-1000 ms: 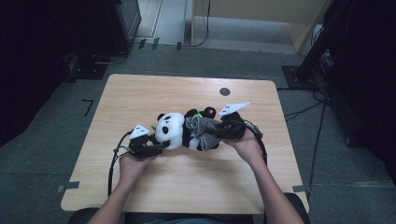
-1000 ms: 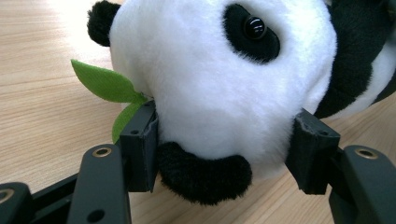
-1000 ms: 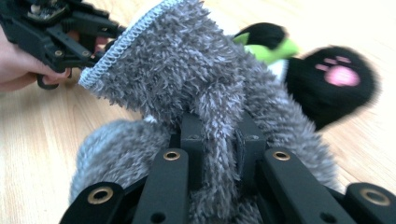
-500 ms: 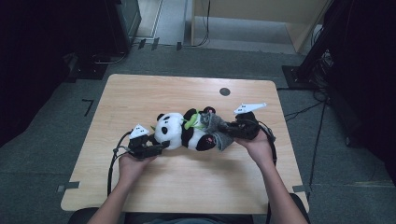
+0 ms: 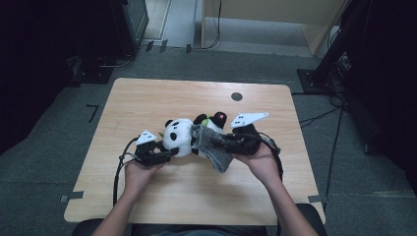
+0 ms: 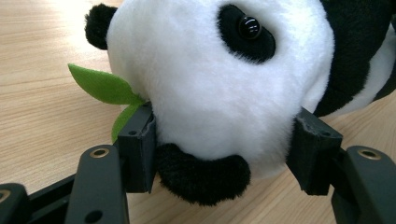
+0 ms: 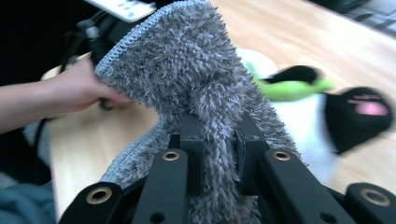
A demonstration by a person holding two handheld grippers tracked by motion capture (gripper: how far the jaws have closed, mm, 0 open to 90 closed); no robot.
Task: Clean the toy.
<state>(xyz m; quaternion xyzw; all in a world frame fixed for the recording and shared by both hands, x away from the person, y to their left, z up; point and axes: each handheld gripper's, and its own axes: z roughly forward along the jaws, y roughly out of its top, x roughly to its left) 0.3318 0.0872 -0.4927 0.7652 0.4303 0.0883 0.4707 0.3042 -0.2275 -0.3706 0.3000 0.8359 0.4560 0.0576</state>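
Grey carpet floor (image 5: 59,147) surrounds one pale wooden worktop (image 5: 147,98); dark racks stand at the edges of the room.

Item, left: one left tongs (image 5: 167,155), held in the person's left hand (image 5: 137,172). In the left gripper view its two black jaws stand about half open and press on either side of the panda's head, so they are closed on it. Judged purpose: to pin the toy steady against the worktop while the other hand works on it.

Item, centre: one plush panda (image 5: 178,137), lying on its side near the middle of the worktop, head toward the left. Counted on it: two green felt leaves (image 6: 105,88) beside the left jaw, one glossy eye (image 6: 249,28) facing the camera, one black paw with a pink pad (image 7: 359,112).

Item, centre-right: one grey fuzzy sock (image 5: 214,147), draped over the panda's body. Judged purpose: it is being drawn over, or off, the toy; which one cannot be told.

Item, right: one right tongs (image 5: 231,143), in the right hand (image 5: 260,162). The right gripper view shows its jaws pinched fully together on a fold of the sock.

Item, far side: one small dark disc (image 5: 236,96) on the worktop, well apart from the rest.
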